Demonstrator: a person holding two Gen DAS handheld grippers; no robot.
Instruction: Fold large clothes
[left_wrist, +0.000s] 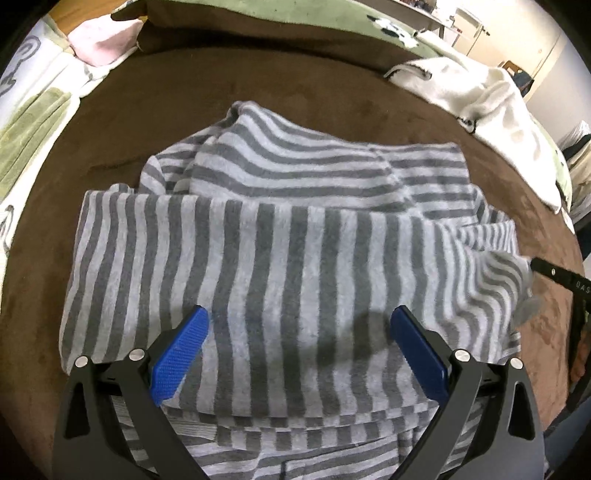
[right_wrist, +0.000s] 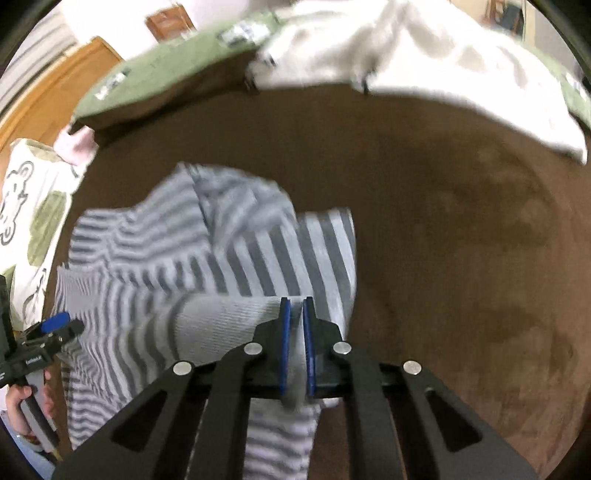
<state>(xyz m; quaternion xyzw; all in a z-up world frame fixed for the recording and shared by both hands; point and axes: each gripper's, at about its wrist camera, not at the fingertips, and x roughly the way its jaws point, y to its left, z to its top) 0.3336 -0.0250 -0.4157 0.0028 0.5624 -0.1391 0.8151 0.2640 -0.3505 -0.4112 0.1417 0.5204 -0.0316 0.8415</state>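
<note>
My right gripper is clamped on the edge of the striped garment, lifting that side, I judge, to fold it over. My left gripper hovers spread above the folded bulk on the brown bedcover.

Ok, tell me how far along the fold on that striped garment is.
Partly done. One flap of the striped garment already lies folded across its middle on the brown blanket. In hand: the right claw is shut on a fabric edge, while the left claw hangs open above the cloth. Left: laying that edge down and flattening the bunched far end.
</note>
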